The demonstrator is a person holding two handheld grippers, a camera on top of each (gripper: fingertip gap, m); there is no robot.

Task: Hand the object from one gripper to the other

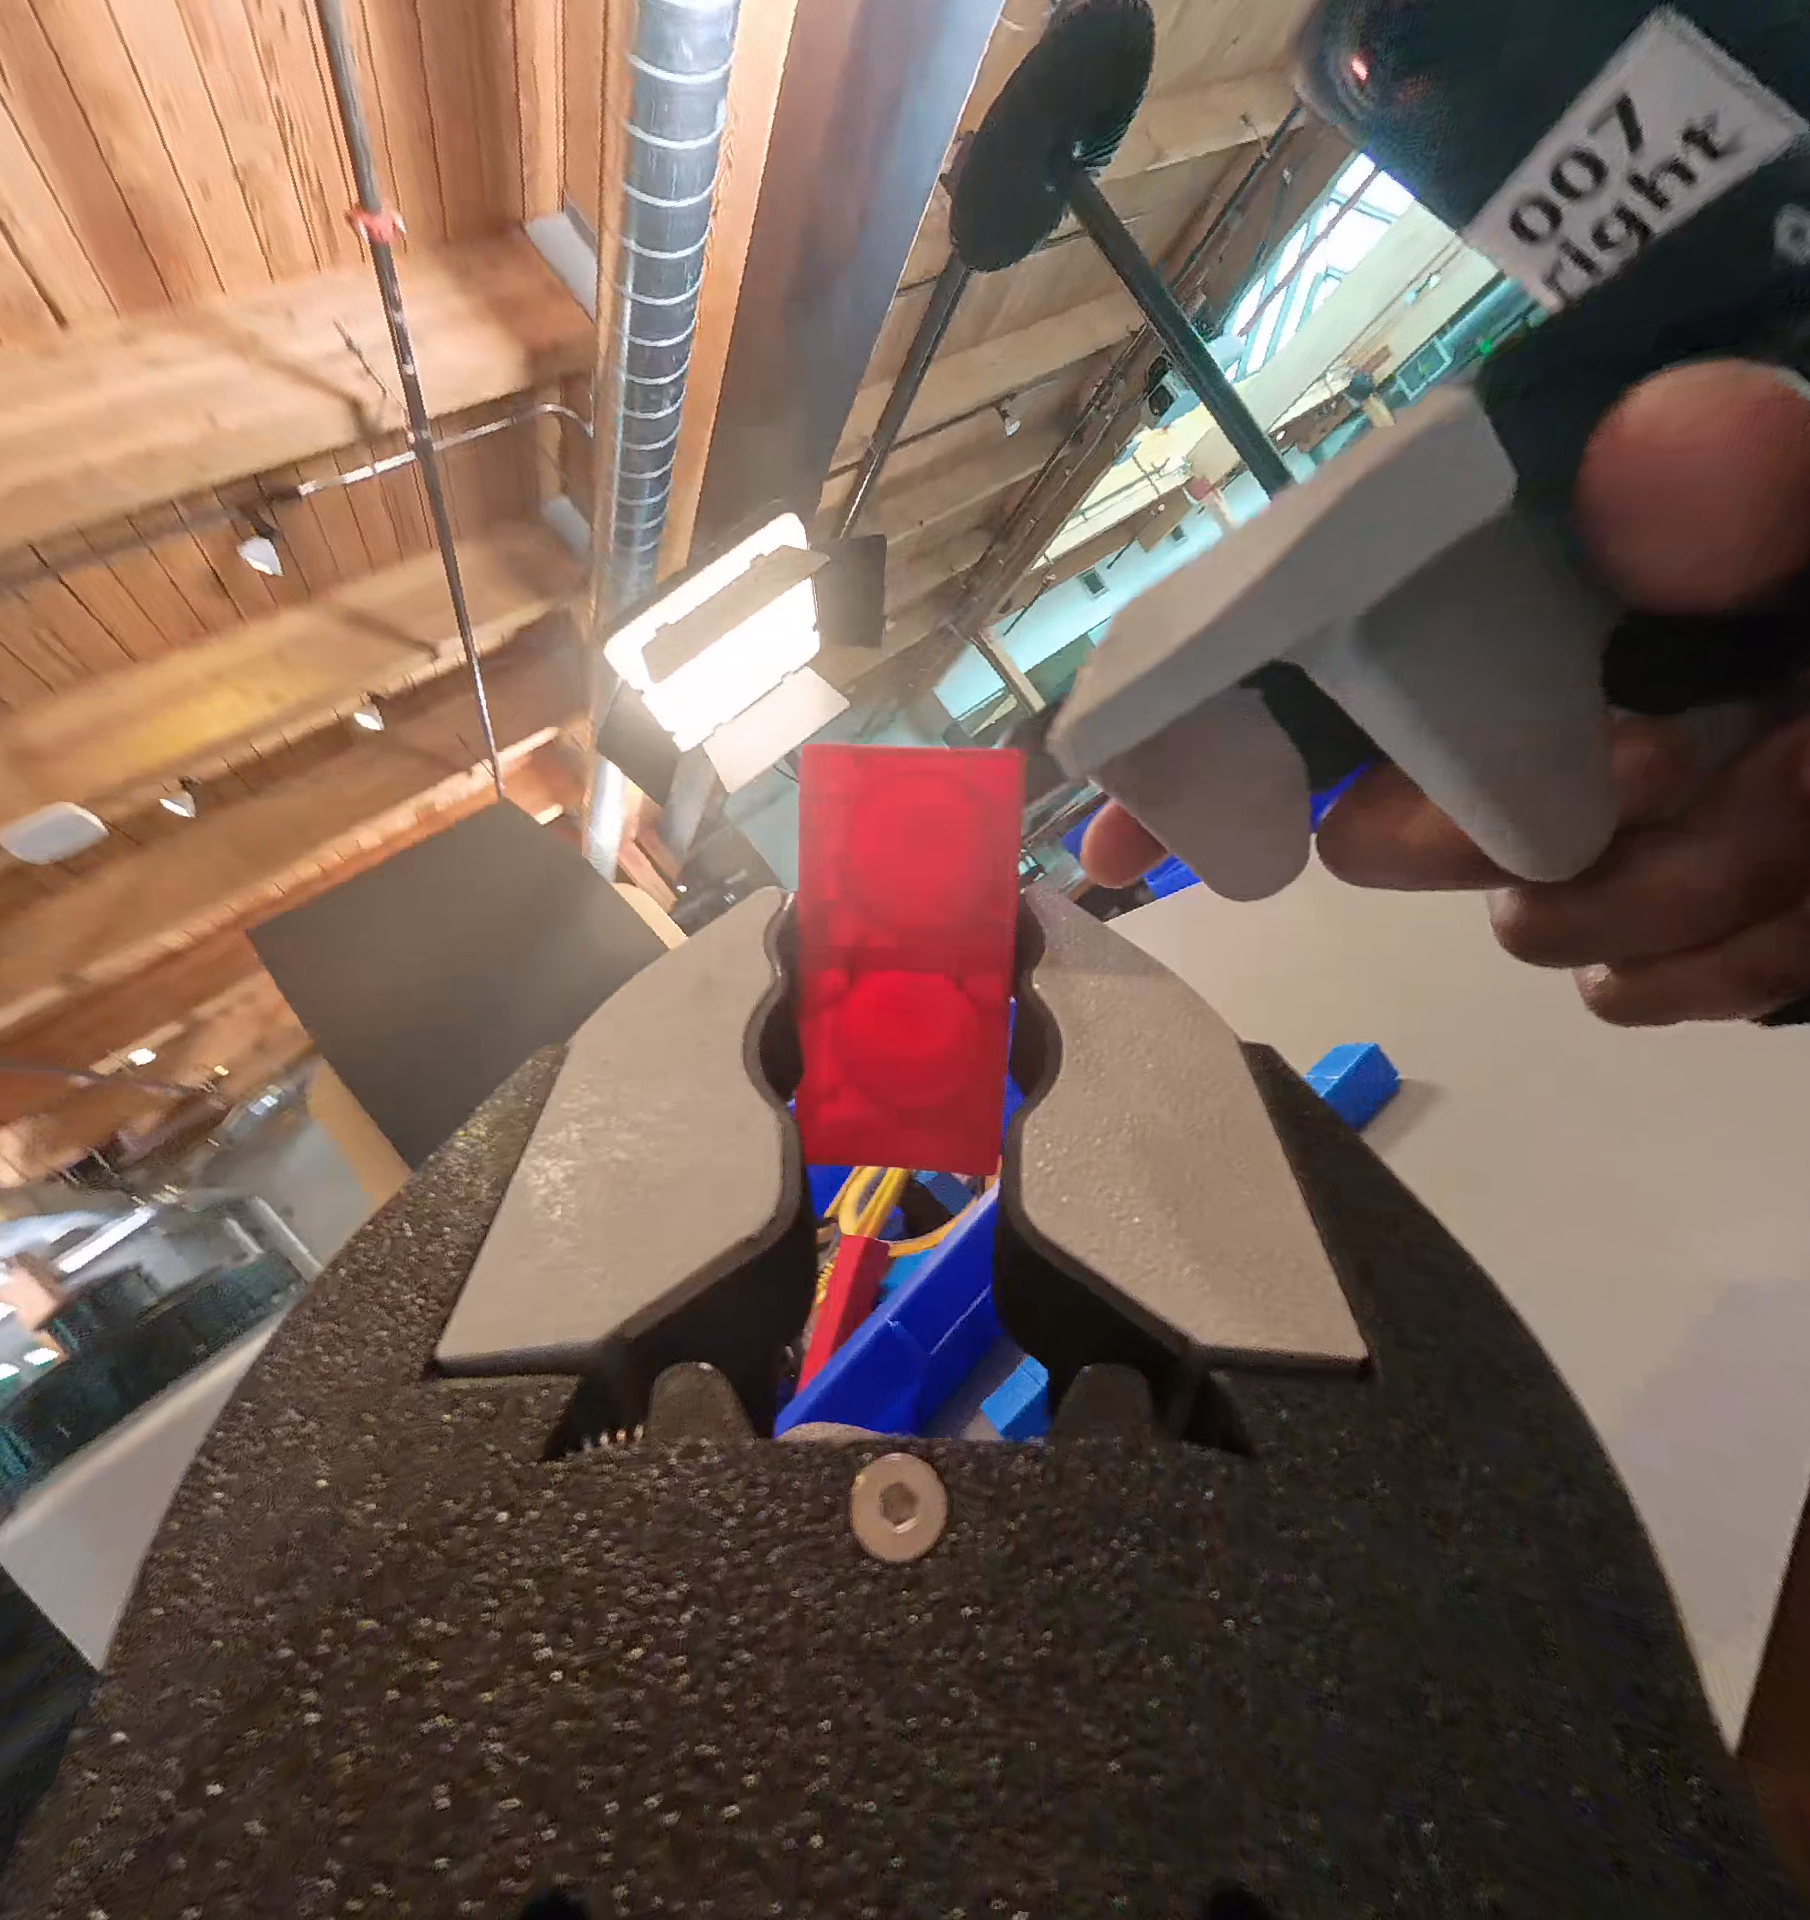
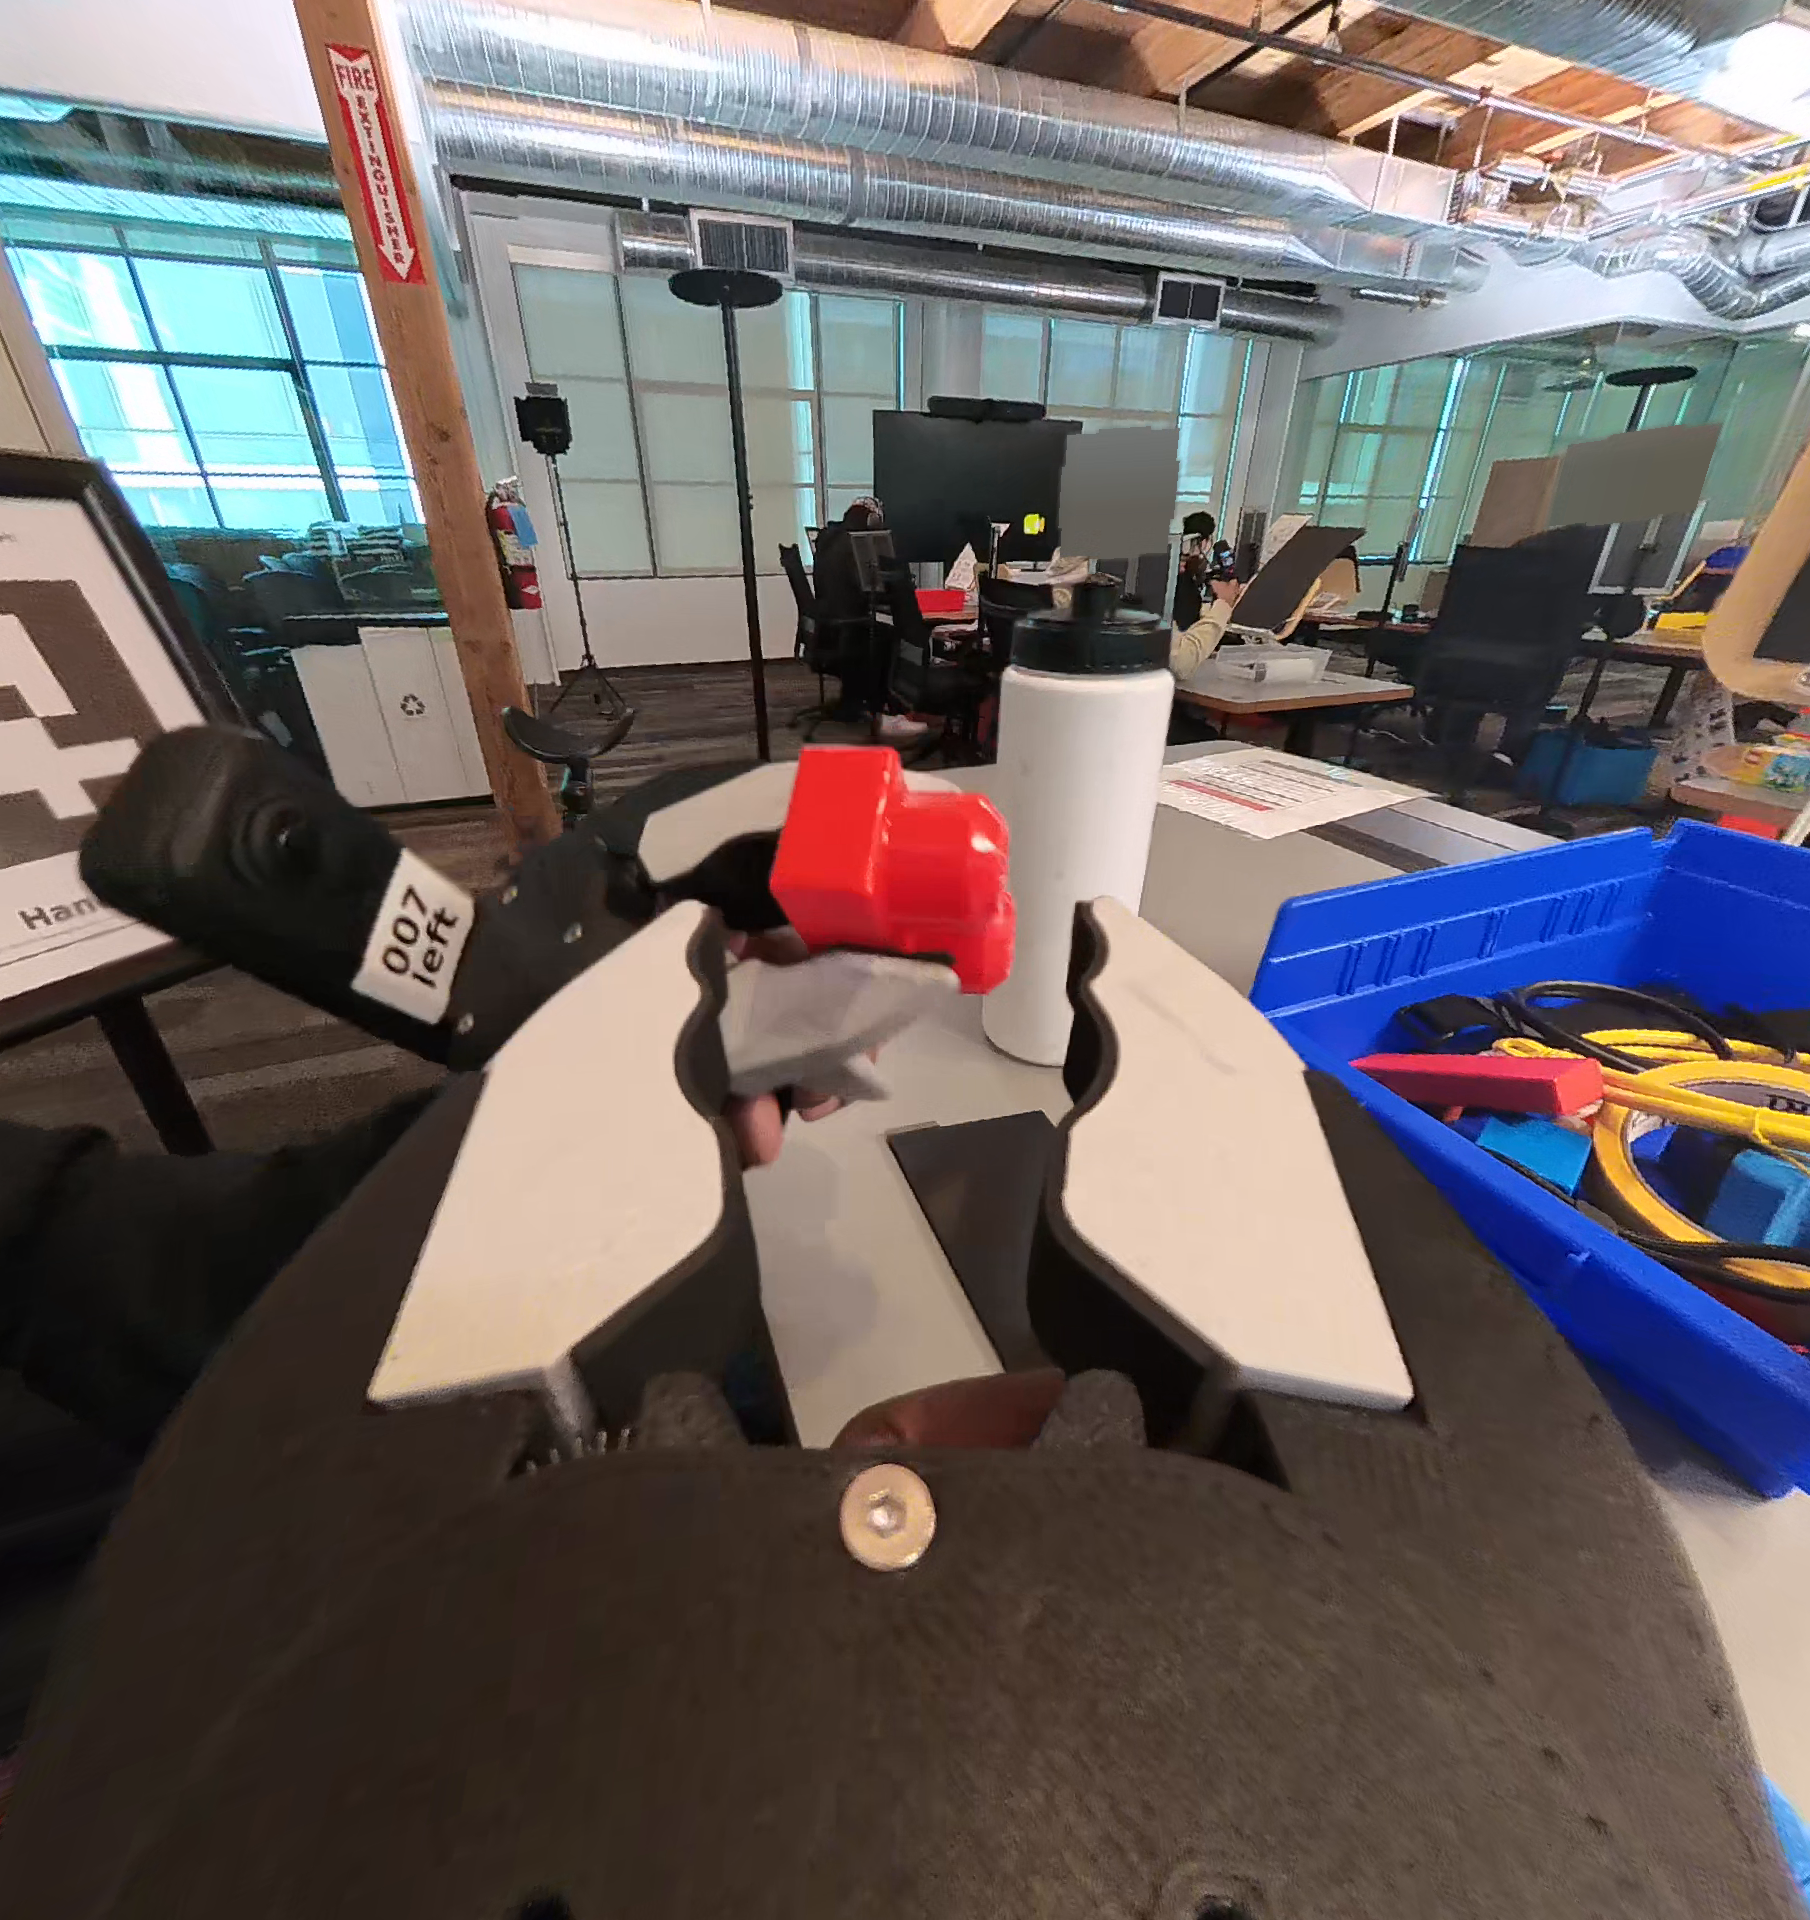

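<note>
1. My left gripper point(image 1: 906, 997) was clamped on the red block point(image 1: 906, 956), with both jaws pressed against its long sides and the upper part of the block standing clear above the tips.
2. In the right wrist view the same red block point(image 2: 890, 873) showed held up in the air by the left gripper point(image 2: 828, 894), a little left of a white bottle point(image 2: 1083, 831) standing farther back on the grey table point(image 2: 1244, 894).
3. My right gripper point(image 2: 896, 997) was spread wide and held nothing; the block sat beyond its tips, roughly in line with the gap but not yet between the jaws.
4. From the left wrist view, the right gripper point(image 1: 1285, 717) hung up and to the right of the block, near it but not touching.
5. A blue bin point(image 2: 1503, 935) of tape, cords and blocks sat on the right side of the table, apart from the exchange.
6. I judged the handover to be at the approach stage: giver holding, receiver open and closing in.
7. The next move, as I saw it, called for bringing the right jaws around the block's free end, closing them firmly there, and only then easing the left grip off.
8. Letting go early would risk dropping the block.
</note>
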